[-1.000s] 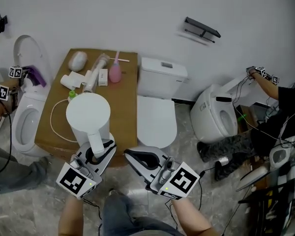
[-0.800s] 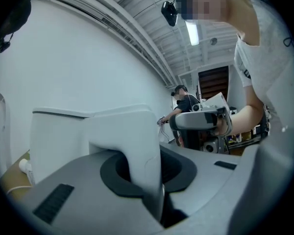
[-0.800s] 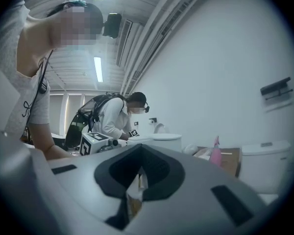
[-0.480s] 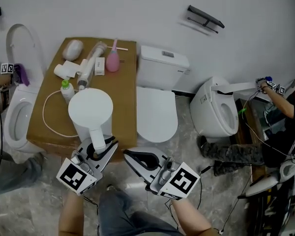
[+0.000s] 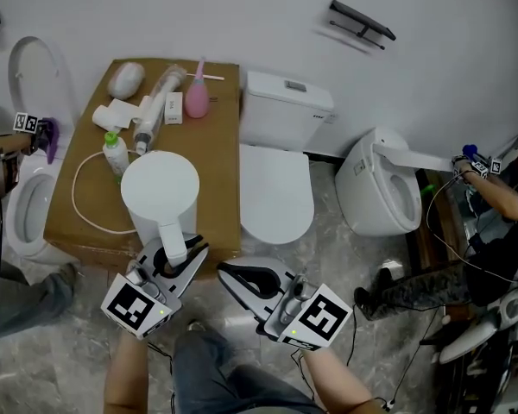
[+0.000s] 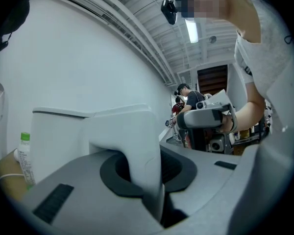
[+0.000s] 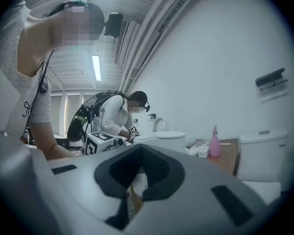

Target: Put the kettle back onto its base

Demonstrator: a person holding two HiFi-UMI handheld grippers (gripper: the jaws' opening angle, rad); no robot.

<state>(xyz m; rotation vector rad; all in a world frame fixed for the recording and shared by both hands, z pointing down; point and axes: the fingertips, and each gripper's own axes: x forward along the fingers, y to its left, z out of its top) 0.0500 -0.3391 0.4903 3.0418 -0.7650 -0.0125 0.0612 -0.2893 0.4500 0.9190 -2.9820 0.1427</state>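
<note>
A white kettle (image 5: pixel 160 188) stands upright over the front of the brown cardboard table (image 5: pixel 224 179). My left gripper (image 5: pixel 174 261) is shut on the kettle's handle (image 5: pixel 173 240). In the left gripper view the white handle (image 6: pixel 137 151) fills the gap between the jaws of the left gripper (image 6: pixel 152 180). A white cord (image 5: pixel 76 198) loops out from under the kettle; the base itself is hidden. My right gripper (image 5: pixel 242 276) hangs to the right, off the table's front edge, shut and empty; the right gripper (image 7: pixel 132 180) has nothing between its jaws in its own view.
A green-capped bottle (image 5: pixel 114 152), a pink bottle (image 5: pixel 196 102) and several white items lie at the back of the table. White toilets stand at left (image 5: pixel 30 205), middle (image 5: pixel 276 188) and right (image 5: pixel 384 192). A person (image 5: pixel 492 188) works at the right.
The kettle and my left gripper have come down toward the table top. My right gripper has sunk alongside. The person at the right has shifted.
</note>
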